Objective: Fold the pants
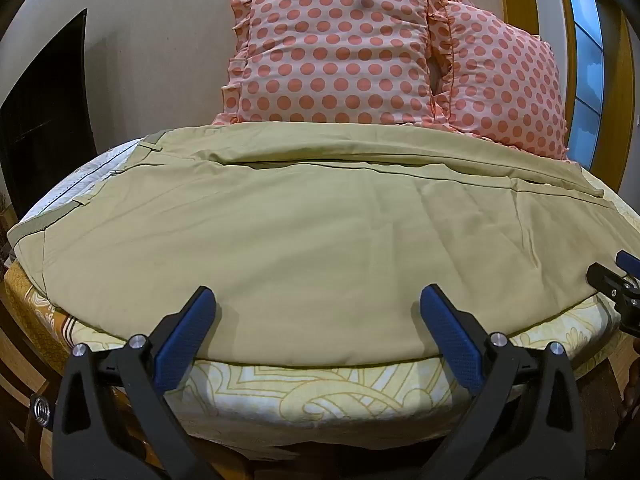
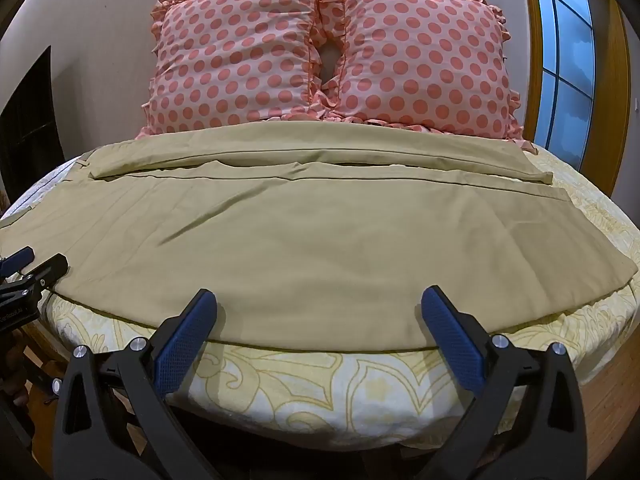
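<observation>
Both grippers gape empty at the bed's near edge; pinching one layer only could drag the pants crooked.

The pants are spread flat across the bed, waistband to the left, legs to the right. Two pillows are propped side by side behind them, against the wall.
</observation>
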